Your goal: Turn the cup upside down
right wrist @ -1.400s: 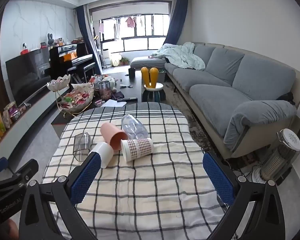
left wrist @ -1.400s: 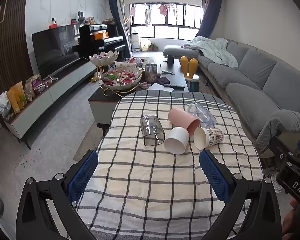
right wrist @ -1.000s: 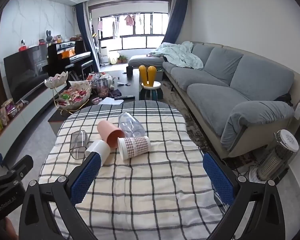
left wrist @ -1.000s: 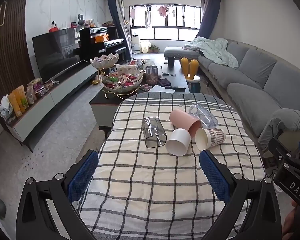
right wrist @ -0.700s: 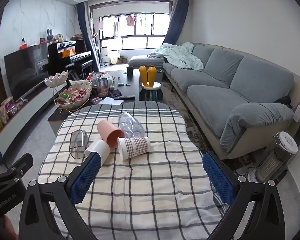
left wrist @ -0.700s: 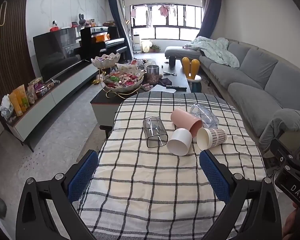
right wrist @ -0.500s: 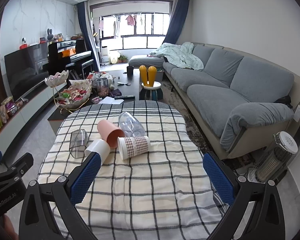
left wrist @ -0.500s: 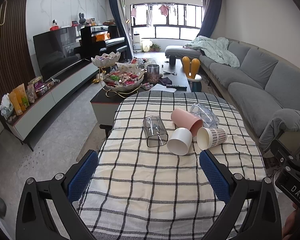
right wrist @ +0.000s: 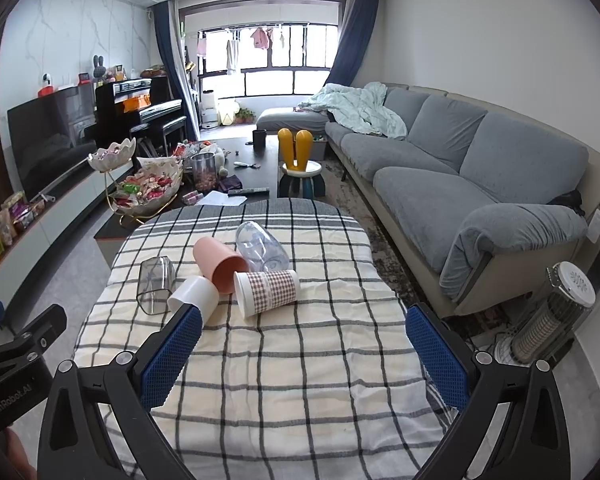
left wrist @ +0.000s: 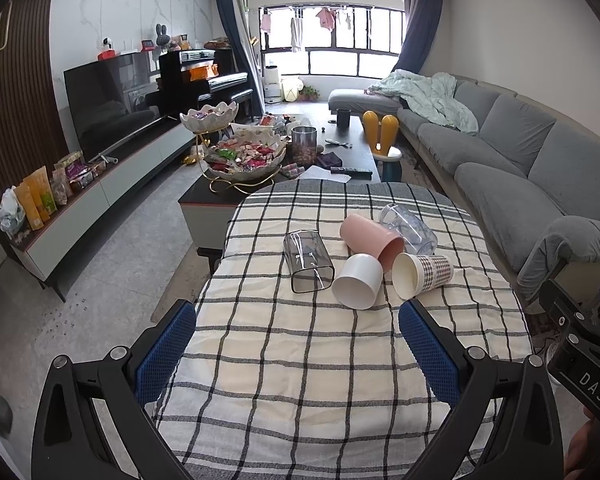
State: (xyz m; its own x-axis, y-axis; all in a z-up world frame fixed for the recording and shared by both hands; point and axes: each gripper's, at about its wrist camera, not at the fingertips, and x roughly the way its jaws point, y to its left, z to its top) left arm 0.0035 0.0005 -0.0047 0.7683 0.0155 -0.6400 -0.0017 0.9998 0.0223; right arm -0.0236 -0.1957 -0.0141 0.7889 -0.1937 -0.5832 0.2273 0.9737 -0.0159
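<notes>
Cups (left wrist: 357, 286) sit a touch lower in view than before, both grippers (left wrist: 296, 354) (right wrist: 302, 354) hovering wide open, empty.

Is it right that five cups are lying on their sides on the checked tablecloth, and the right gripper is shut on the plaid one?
Not quite. The right gripper is open and empty, short of the plaid cup, as the right wrist view shows. The rest stands.
</notes>
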